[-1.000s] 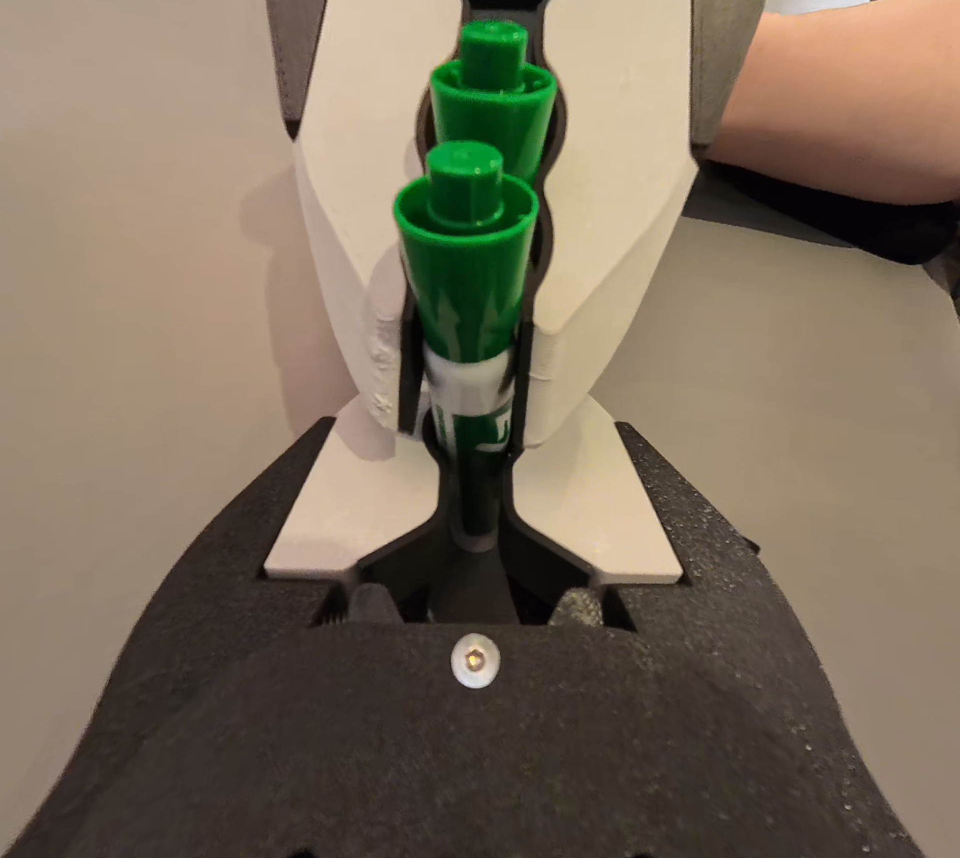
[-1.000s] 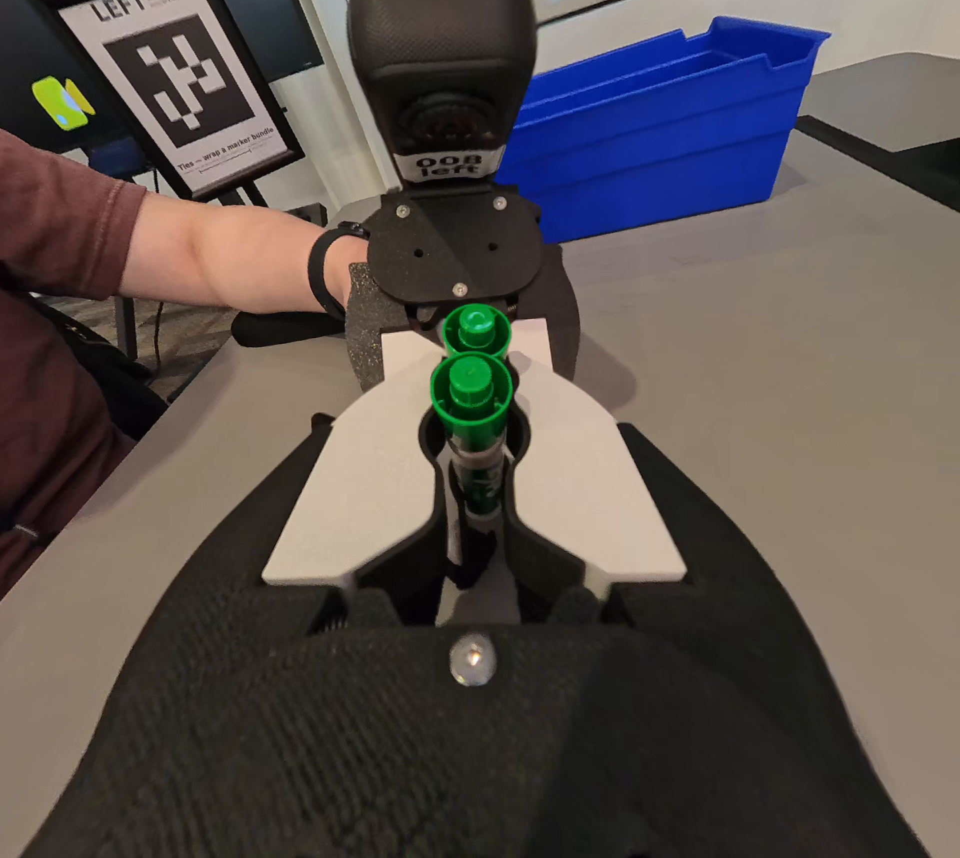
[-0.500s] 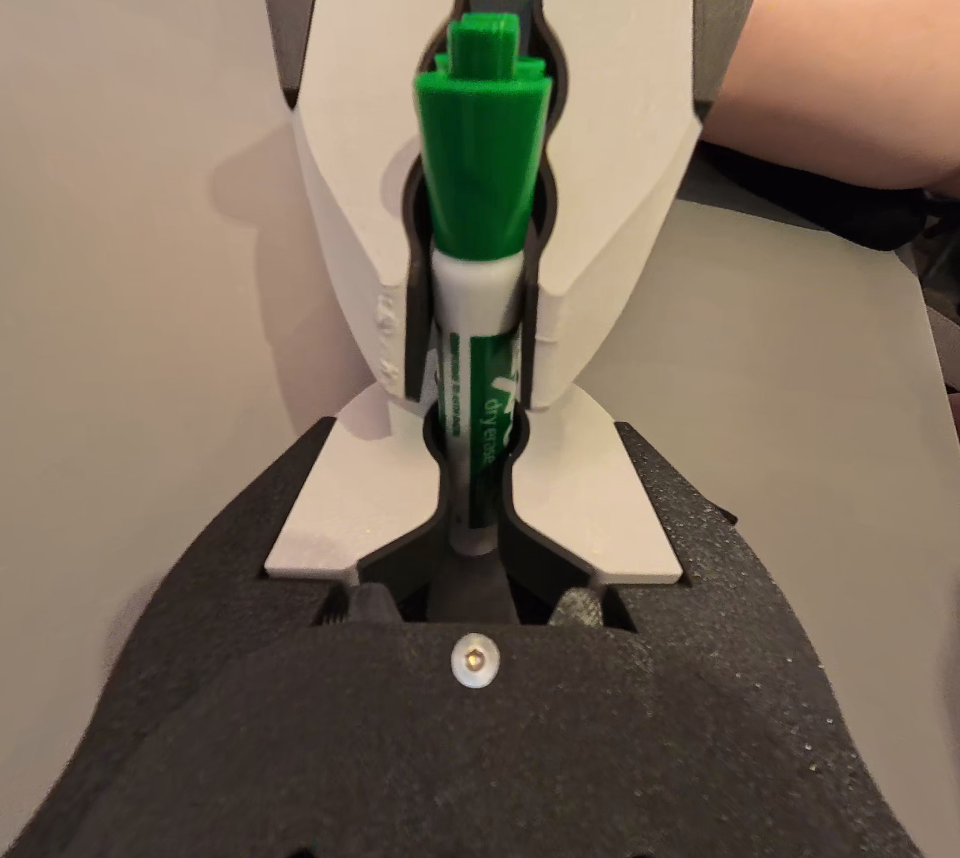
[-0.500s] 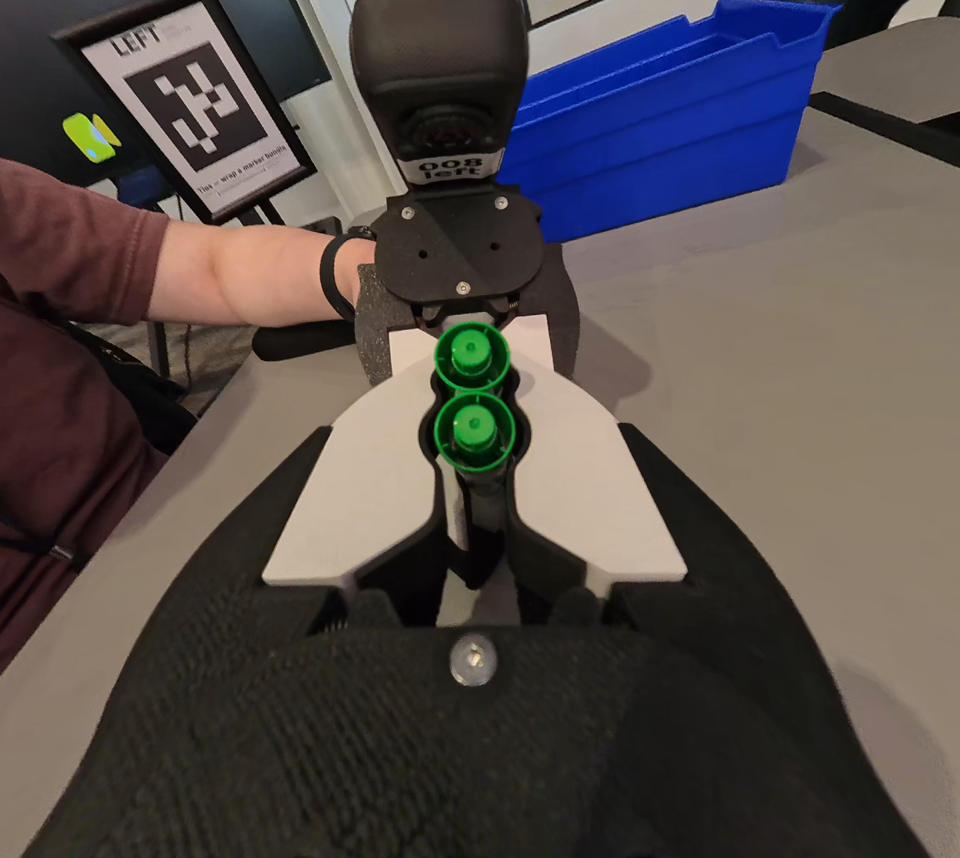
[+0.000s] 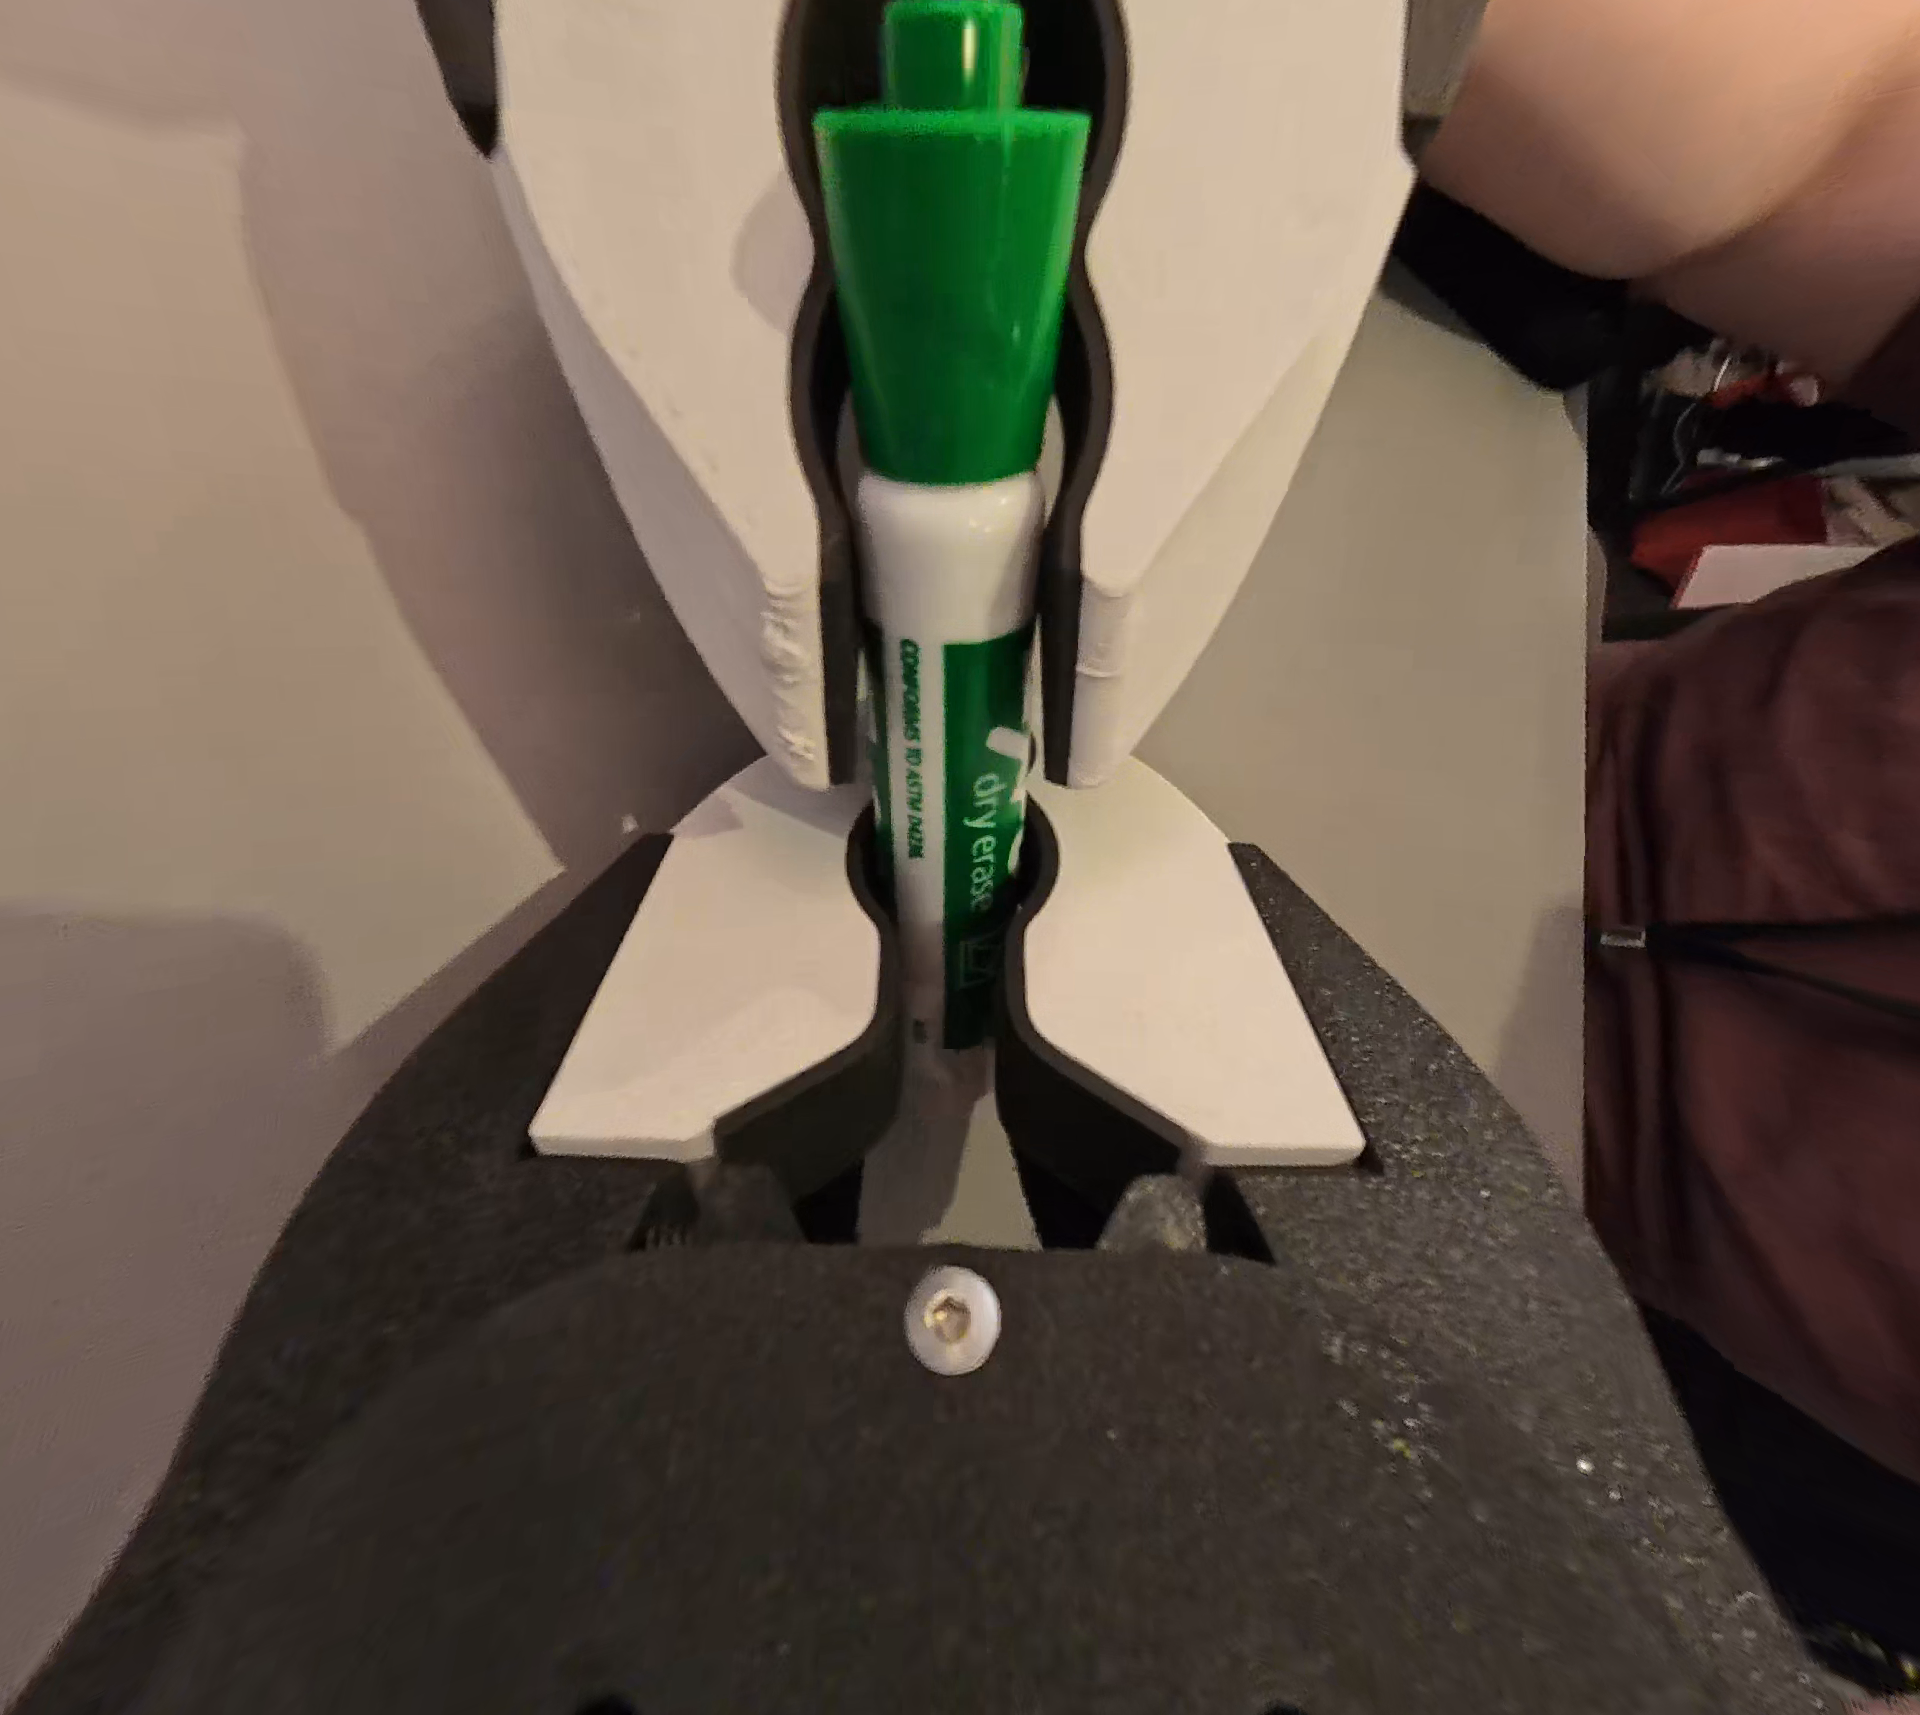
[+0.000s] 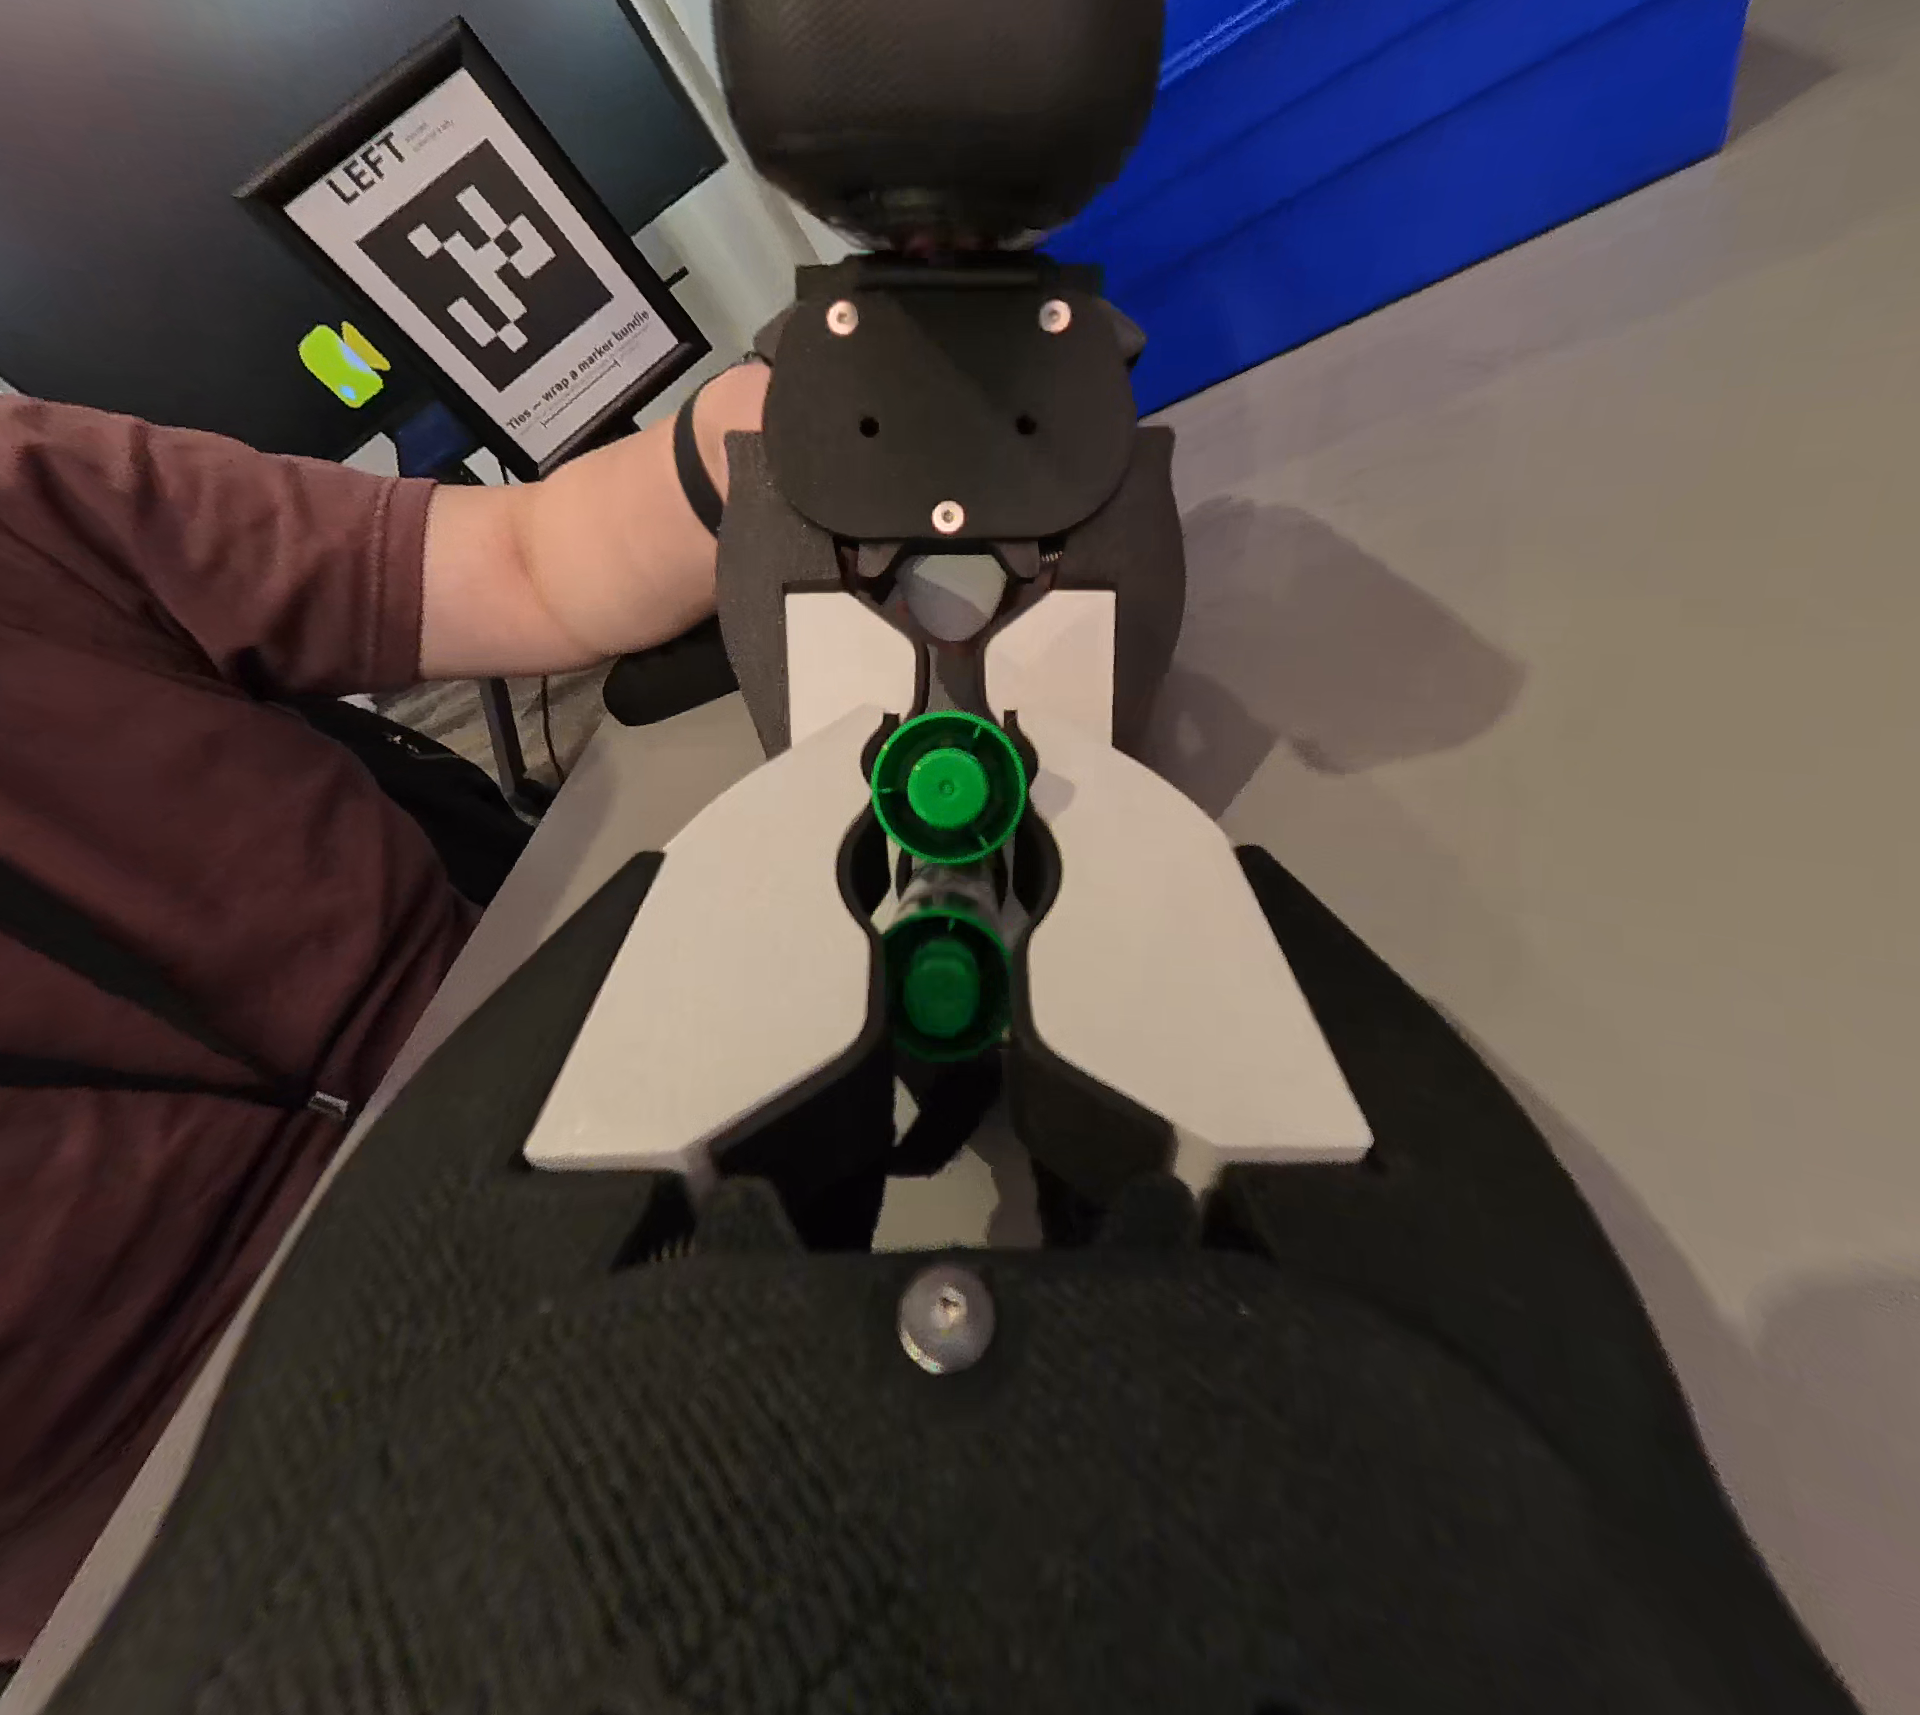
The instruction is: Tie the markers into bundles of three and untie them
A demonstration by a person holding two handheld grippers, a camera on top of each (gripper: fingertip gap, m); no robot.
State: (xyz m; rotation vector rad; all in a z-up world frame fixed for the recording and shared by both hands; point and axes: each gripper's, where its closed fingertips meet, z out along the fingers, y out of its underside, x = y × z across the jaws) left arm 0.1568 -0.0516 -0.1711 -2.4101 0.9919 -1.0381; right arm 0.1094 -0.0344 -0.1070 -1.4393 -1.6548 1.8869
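Two green-capped markers are held between my two grippers, which face each other tip to tip above the grey table (image 6: 1558,782). In the left wrist view one marker (image 5: 951,377) shows lengthwise, with a white and green barrel; the second is hidden behind it. My left gripper (image 5: 951,844) is shut on the barrel end. My right gripper (image 5: 945,761) is shut around the cap end. In the right wrist view both caps show end-on, one above (image 6: 945,787) and one below (image 6: 940,990), between my right gripper's jaws (image 6: 945,772). The left gripper (image 6: 945,689) faces it.
A blue plastic bin (image 6: 1455,55) stands at the back right of the table. A framed sign with a black-and-white pattern (image 6: 468,283) stands off the table's left edge. The person's forearm (image 6: 561,564) and maroon sleeve (image 5: 1745,938) are close by. About 7 centimeters separates my left fingertips from my right.
Both grippers have tilted while staying shut on the markers. In the left wrist view the two caps now line up into one. In the right wrist view the caps have spread apart and show end-on.
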